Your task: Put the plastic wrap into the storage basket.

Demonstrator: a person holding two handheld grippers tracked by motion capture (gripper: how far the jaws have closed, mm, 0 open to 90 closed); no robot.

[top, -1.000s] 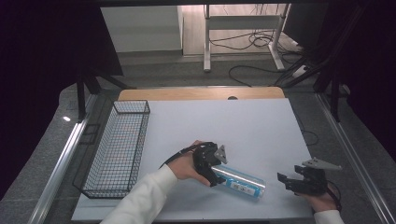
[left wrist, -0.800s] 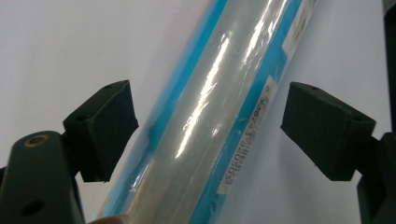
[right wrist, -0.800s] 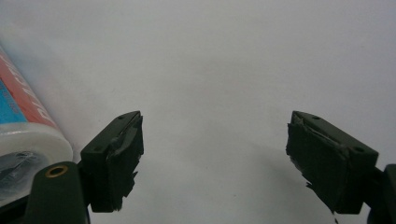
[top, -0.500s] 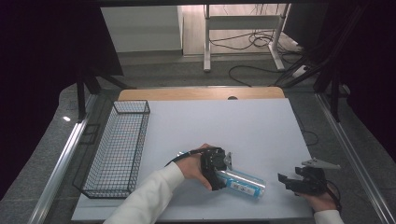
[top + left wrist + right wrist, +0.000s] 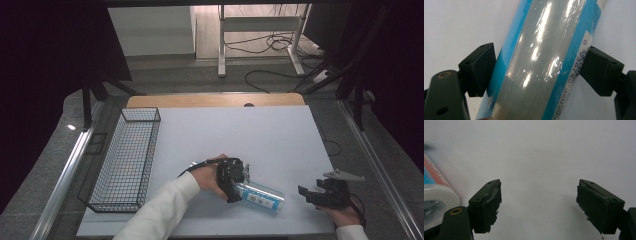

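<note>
A clear plastic bottle (image 5: 261, 196) with a blue label lies on its side on the white table (image 5: 240, 135) near the front edge. My left gripper (image 5: 234, 191) comes down over the bottle's left end. In the left gripper view its two black pads (image 5: 480, 70) sit against both sides of the bottle (image 5: 539, 57); the jaws have just been closing around it. My right gripper (image 5: 306, 193) rests low at the front right, apart from the bottle. Its jaws (image 5: 539, 202) are open with only bare table between them and have just closed a little. The bottle's end (image 5: 435, 197) shows at the left edge there.
A black wire basket (image 5: 140, 111) stands along the table's left side. The wooden table edge (image 5: 215, 100) runs along the back. Beyond it are a metal frame and cables on the floor.
My left hand has sunk a little and shifted right onto the bottle's end. The bottle still lies in the same spot. The right gripper has stayed put.
</note>
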